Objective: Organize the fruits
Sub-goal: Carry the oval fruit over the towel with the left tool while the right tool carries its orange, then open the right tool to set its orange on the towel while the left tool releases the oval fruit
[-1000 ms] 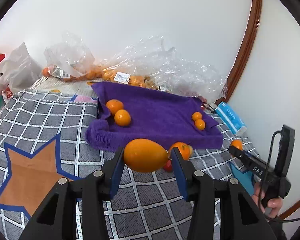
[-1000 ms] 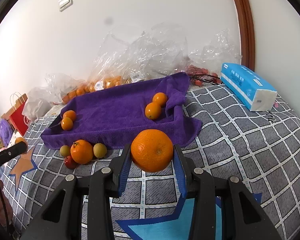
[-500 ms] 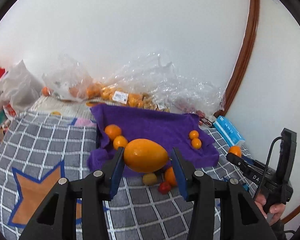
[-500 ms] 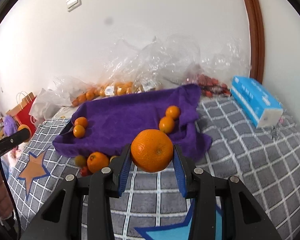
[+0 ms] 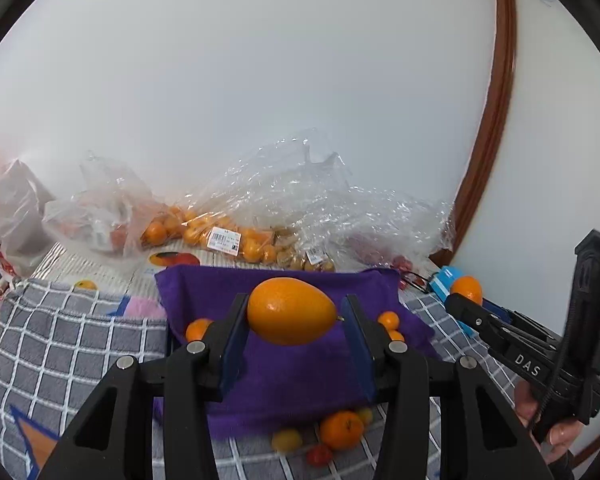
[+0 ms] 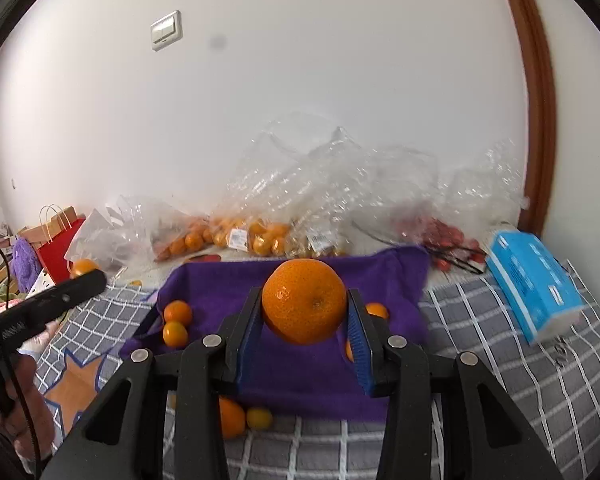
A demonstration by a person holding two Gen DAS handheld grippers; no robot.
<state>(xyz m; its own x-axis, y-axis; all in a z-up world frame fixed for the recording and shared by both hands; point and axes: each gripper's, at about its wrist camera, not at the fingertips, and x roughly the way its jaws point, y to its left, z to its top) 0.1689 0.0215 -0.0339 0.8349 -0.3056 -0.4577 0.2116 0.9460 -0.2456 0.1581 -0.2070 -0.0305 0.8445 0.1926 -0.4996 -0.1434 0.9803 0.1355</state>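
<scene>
My left gripper [image 5: 292, 322] is shut on an egg-shaped orange fruit [image 5: 291, 311], held in the air over the purple towel [image 5: 284, 372]. My right gripper [image 6: 305, 322] is shut on a round orange [image 6: 304, 301] above the same purple towel [image 6: 300, 372]. Small oranges lie on the towel at its left [image 6: 176, 320] and right [image 5: 389, 320] ends. In front of the towel, on the checked blanket, lie an orange [image 5: 341, 430], a yellow fruit [image 5: 286, 440] and a small red fruit [image 5: 319, 455]. The right gripper also shows at the right edge of the left wrist view, with its orange [image 5: 466, 289].
Clear plastic bags of oranges [image 5: 236, 240] and red fruit [image 6: 448, 236] are heaped against the white wall behind the towel. A blue tissue pack [image 6: 534, 284] lies on the right of the grey checked blanket [image 6: 500, 344]. A red paper bag [image 6: 56, 236] stands far left.
Both grippers have risen with their fruit still held. The towel and loose fruit now sit lower in both views and more wall and a light switch show.
</scene>
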